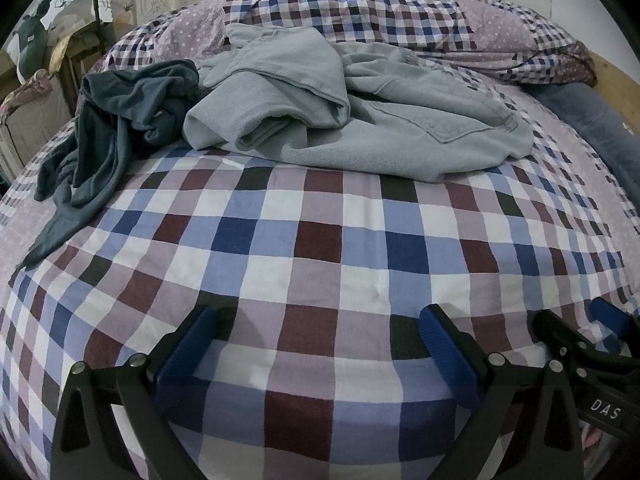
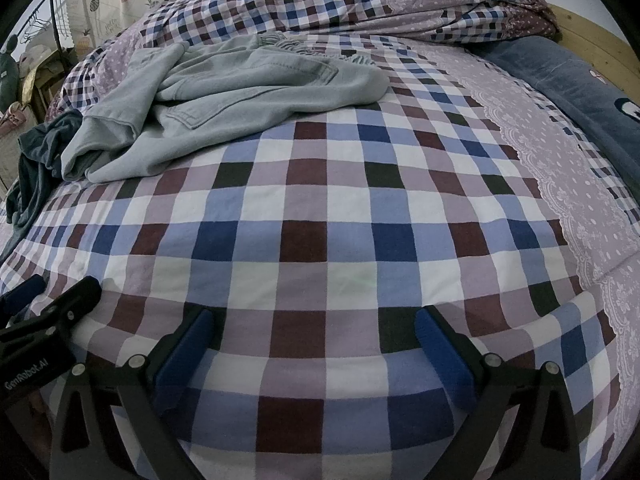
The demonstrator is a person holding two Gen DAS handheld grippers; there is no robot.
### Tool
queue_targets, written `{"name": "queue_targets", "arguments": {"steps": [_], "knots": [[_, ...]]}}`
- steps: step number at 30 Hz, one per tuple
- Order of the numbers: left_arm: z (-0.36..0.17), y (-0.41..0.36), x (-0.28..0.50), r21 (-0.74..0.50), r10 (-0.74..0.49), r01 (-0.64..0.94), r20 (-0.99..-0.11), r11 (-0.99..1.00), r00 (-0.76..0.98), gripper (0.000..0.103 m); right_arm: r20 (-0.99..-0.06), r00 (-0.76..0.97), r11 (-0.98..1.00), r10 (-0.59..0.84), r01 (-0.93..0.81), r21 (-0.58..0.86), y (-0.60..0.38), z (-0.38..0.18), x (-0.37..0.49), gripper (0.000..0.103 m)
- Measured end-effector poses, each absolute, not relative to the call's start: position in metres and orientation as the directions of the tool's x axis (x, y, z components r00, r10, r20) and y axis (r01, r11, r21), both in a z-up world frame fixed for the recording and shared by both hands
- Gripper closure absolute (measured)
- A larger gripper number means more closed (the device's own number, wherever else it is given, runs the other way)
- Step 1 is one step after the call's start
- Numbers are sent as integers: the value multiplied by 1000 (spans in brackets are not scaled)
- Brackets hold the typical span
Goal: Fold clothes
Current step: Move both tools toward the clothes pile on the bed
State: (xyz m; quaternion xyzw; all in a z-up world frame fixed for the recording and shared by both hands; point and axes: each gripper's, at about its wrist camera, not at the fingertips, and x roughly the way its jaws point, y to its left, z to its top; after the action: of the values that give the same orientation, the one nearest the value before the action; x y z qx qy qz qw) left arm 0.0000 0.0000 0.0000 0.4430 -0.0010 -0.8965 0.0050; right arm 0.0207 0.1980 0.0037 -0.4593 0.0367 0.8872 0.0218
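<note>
Both cameras sit low at the near edge of the checked bedsheet (image 1: pixel 320 240), each looking forward between its own two blue-padded fingers toward the far end of the bed. The left wrist view stands further left, close enough that the crumpled grey garment (image 1: pixel 360 112) and the dark teal garment (image 1: pixel 104 120) fill its upper half. The right wrist view faces the same way from further right, with the grey garment (image 2: pixel 224 96) pushed to its upper left. Each view catches the neighbouring gripper at its inner bottom corner, and both share the sheet, the garments and the rumpled duvet (image 2: pixel 320 0) beyond.
</note>
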Motion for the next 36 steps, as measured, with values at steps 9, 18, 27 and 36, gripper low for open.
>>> {"name": "queue_targets", "arguments": {"steps": [9, 18, 27, 36], "knots": [[-1, 1, -2, -13, 5, 9, -799, -1000, -601, 0, -816, -577, -996, 15, -81, 39, 194, 6, 21, 0], [0, 2, -2, -7, 7, -2, -796, -1000, -606, 0, -818, -575, -996, 8, -81, 48, 196, 5, 22, 0], [25, -30, 3, -48, 46, -14, -758, -999, -650, 0, -815, -579, -995, 7, -82, 50, 197, 6, 22, 0], [55, -140, -4, -38, -80, 152, -709, -988, -700, 0, -806, -592, -994, -21, -74, 80, 196, 7, 24, 0]]}}
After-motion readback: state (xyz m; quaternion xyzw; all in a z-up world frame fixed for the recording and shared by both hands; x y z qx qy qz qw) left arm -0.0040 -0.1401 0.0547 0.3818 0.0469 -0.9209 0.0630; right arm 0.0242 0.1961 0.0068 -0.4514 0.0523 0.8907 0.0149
